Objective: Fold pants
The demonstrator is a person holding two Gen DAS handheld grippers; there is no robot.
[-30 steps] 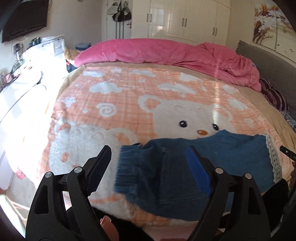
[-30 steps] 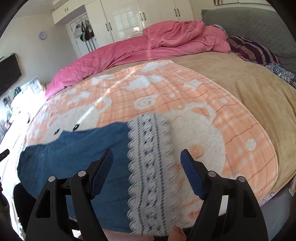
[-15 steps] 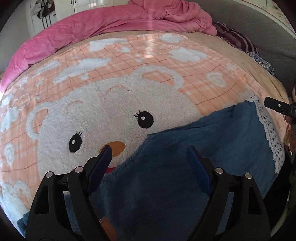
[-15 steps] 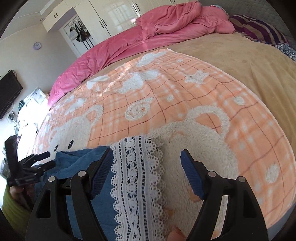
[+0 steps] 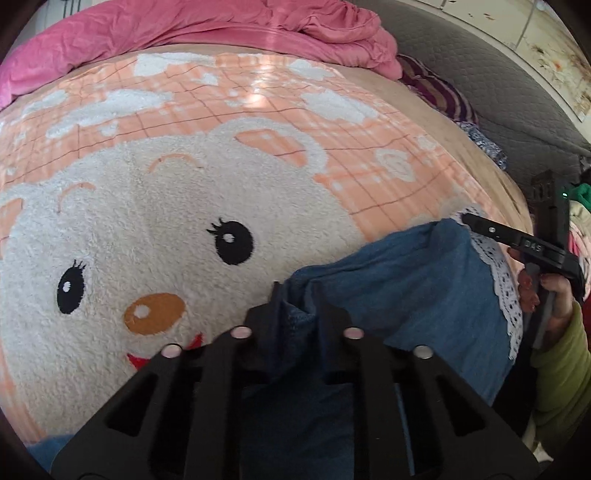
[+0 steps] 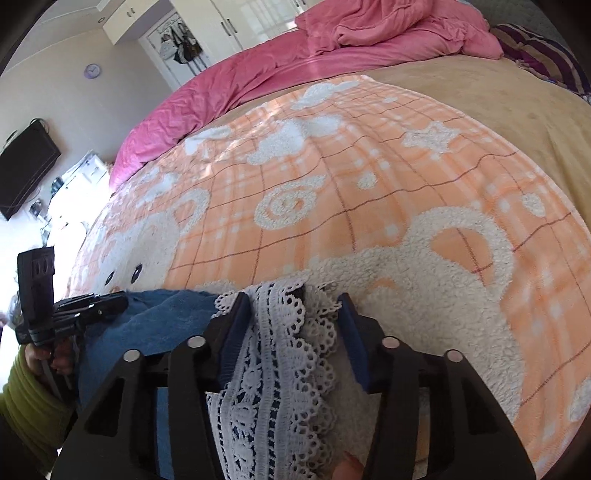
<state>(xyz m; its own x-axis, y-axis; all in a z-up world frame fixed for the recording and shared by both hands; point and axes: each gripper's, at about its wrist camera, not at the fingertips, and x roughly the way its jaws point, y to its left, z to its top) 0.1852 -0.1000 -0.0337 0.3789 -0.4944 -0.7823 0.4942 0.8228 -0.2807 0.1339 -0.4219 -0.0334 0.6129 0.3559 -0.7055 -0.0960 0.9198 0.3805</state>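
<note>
Filling most of both views, the bed (image 6: 517,110) carries an orange checked blanket (image 5: 221,110) with a big white bear face (image 5: 147,221) and white clouds worked into the pile. Along the far side a pink duvet (image 6: 258,74) lies bunched in a long ridge, with a striped purple pillow (image 5: 439,92) at the head end and a grey padded headboard (image 5: 480,74) behind it. White wardrobes (image 6: 236,22) stand beyond the bed, and a dark television (image 6: 26,166) hangs on the wall to the left in the right wrist view. At the near edge of the blanket lie the blue pants (image 5: 406,288), spread sideways, their white lace trim (image 6: 280,350) at the right-hand end. The left gripper (image 5: 291,306) has just closed and its fingers are pinched tight on a raised fold of the blue cloth, just below the bear's chin. The right gripper (image 6: 291,321) has also been closing; its fingers are at a middling width with the lace trim bunched up between them, the left blue pad against the lace, though I cannot tell whether the other pad presses it yet. A hand (image 5: 550,295) in a green sleeve (image 5: 561,369) holds the right gripper's handle.
</note>
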